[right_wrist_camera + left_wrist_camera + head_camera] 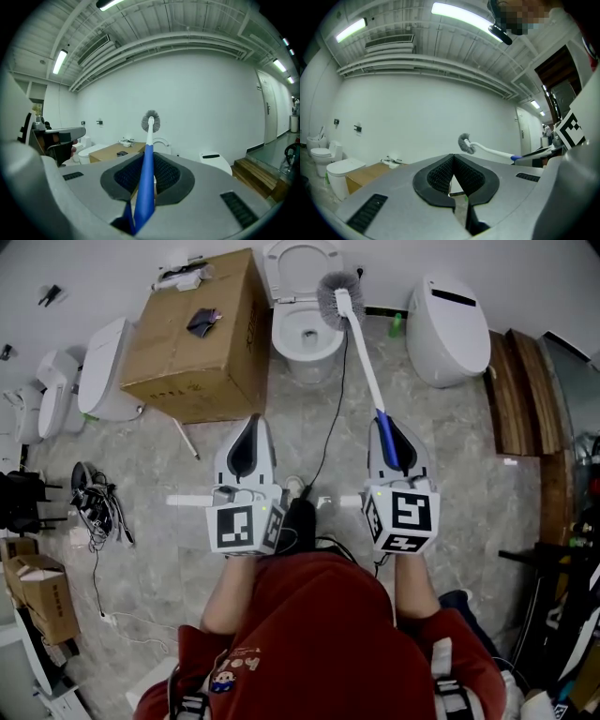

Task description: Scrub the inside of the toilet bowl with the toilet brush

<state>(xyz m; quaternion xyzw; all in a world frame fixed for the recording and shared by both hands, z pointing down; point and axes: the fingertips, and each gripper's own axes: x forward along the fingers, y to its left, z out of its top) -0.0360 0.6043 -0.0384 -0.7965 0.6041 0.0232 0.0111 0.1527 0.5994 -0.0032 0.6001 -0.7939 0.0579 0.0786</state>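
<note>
Brush (338, 298) pinched in right tool (388, 425), held up near bowl (305, 338); left tool (251, 423) pressed together, empty; scrubbing not started.

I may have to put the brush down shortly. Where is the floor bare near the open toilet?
Bare floor lies between the open toilet and the closed toilet, toward the wooden steps. Left is crowded: the cardboard box stands close beside it, and a black cable crosses the floor in front.
</note>
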